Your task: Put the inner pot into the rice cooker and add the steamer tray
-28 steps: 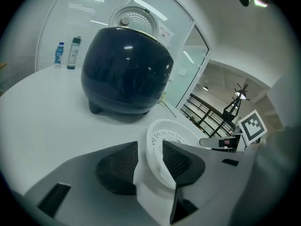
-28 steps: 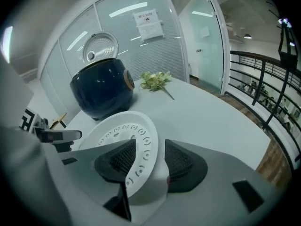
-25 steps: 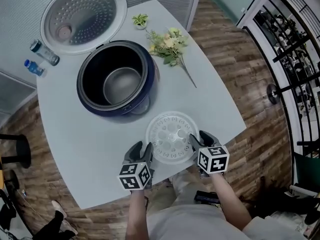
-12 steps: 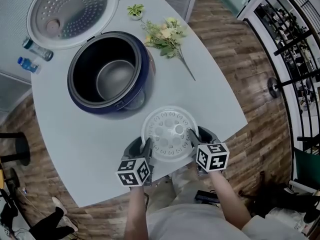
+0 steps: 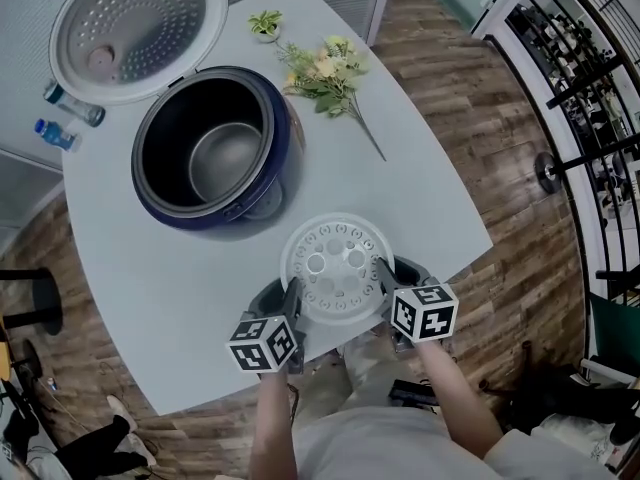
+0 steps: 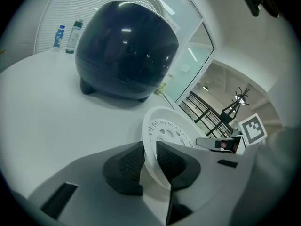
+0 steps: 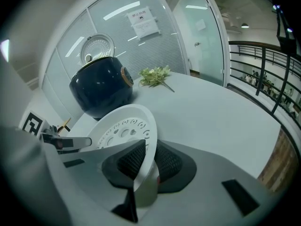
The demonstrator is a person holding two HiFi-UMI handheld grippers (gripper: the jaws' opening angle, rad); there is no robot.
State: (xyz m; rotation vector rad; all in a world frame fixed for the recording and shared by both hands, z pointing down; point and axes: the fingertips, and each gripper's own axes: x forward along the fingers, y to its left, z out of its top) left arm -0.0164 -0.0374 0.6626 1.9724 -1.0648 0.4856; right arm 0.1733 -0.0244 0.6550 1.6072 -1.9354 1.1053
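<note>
The white perforated steamer tray [image 5: 335,268] lies on the table near its front edge, between my two grippers. My left gripper [image 5: 290,300] has the tray's left rim [image 6: 167,128] between its jaws, which are closing, and the pads press on it. My right gripper [image 5: 384,276] is closing on the right rim [image 7: 123,128] in the same way, pads against it. Beyond the tray stands the dark blue rice cooker [image 5: 288,153] with its lid [image 5: 130,23] swung open. The metal inner pot [image 5: 228,163] sits inside it.
A spray of artificial flowers [image 5: 325,78] and a small potted plant [image 5: 265,23] lie behind the cooker on the right. Two small bottles [image 5: 70,103] stand at the left edge of the pale table [image 5: 430,198]. The table's front edge is just under my grippers.
Both grippers' jaws have narrowed from wide open onto the tray's opposite rims. The hands have hardly moved, and the tray stays where it was.
</note>
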